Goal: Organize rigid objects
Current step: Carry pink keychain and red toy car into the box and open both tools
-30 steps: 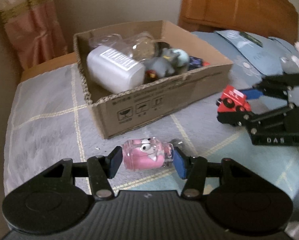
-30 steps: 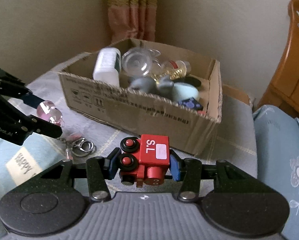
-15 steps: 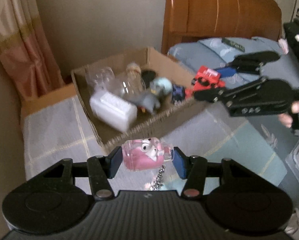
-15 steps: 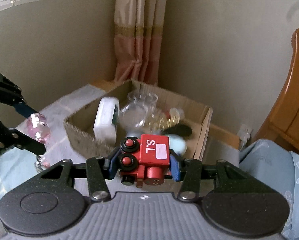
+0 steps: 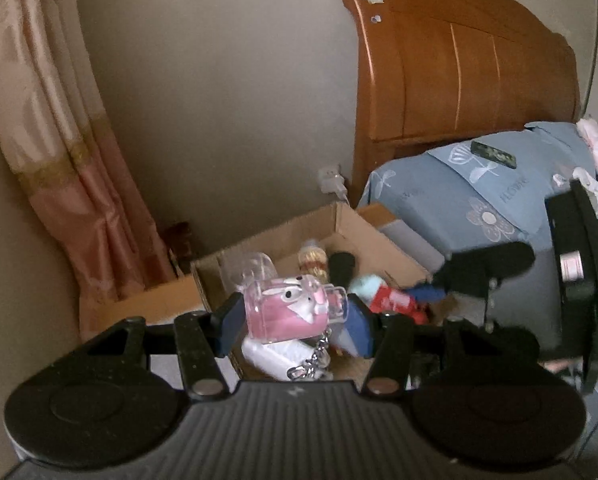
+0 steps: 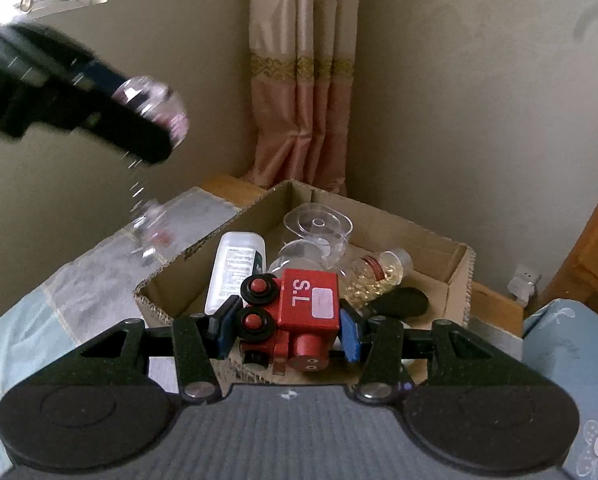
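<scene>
My left gripper (image 5: 293,318) is shut on a pink cartoon keychain bottle (image 5: 289,312), lifted above the near edge of the cardboard box (image 5: 283,236); its metal chain (image 5: 313,360) dangles below. My right gripper (image 6: 285,328) is shut on a red toy train (image 6: 299,316) marked "S.L", held over the near wall of the same box (image 6: 457,280). In the right wrist view the left gripper (image 6: 139,120) with the pink bottle (image 6: 155,104) hangs blurred at the upper left. In the left wrist view the right gripper and the red train (image 5: 395,304) show over the box's right side.
The box holds a white bottle (image 6: 237,268), clear plastic cups (image 6: 319,226), a jar of gold beads (image 6: 379,274) and a black item (image 6: 401,302). It stands on a checked blanket (image 6: 83,280). A wooden headboard (image 5: 459,68), blue pillows (image 5: 479,200), a curtain (image 6: 301,80) and walls surround it.
Both grippers have risen with their loads and moved toward the box. The pink bottle left the blanket and now hangs over the box edge; the red train now sits over the box.
</scene>
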A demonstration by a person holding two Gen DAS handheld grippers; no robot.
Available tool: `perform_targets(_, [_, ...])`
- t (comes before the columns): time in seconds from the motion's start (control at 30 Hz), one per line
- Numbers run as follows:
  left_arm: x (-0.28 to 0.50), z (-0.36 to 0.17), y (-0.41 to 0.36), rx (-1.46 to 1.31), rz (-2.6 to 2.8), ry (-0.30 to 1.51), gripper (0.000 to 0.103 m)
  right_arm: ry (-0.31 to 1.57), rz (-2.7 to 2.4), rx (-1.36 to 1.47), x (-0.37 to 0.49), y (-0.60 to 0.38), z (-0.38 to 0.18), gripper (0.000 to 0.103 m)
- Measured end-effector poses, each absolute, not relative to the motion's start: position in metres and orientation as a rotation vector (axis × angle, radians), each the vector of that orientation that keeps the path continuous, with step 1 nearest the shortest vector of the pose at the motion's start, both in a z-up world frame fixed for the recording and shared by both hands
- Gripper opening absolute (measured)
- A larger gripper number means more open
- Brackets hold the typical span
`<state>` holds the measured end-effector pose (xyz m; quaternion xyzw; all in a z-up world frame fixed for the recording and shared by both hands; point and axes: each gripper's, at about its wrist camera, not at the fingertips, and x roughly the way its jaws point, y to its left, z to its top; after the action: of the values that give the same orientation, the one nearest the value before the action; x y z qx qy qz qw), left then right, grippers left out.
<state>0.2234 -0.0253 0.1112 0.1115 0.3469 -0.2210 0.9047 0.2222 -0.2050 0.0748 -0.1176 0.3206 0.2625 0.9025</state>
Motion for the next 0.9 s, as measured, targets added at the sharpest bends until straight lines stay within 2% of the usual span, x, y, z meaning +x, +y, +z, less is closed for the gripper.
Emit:
perform_targets(0.03, [0.23,0.111,-0.028,0.23,-0.454,0.715,0.053,0.665,0.551,-0.24,0.225,-0.204,0.073,0.056])
perform_targets(0.07, [0.236,0.111,-0.03,0.231,-0.453,0.714,0.053,0.661,0.556,-0.234,0.225,-0.204,0.071,0.062])
perform_targets(0.1, [0.241,0.111,-0.033,0.23,-0.454,0.715,0.053,0.662,0.565,-0.23,0.226,-0.203,0.071,0.073])
perform_targets(0.17, [0.251,0.108,-0.036,0.221,-0.451,0.725,0.053,0.654,0.563,-0.23,0.225,-0.203,0.069,0.084])
perform_targets(0.6, [0.301,0.095,-0.071,0.211,-0.478,0.761,0.053,0.681,0.533,-0.22,0.222,-0.22,0.059,0.091])
perform_targets(0.9, [0.327,0.073,-0.103,0.235,-0.491,0.812,0.054,0.68,0.526,-0.191,0.219,-0.231,0.06,0.091])
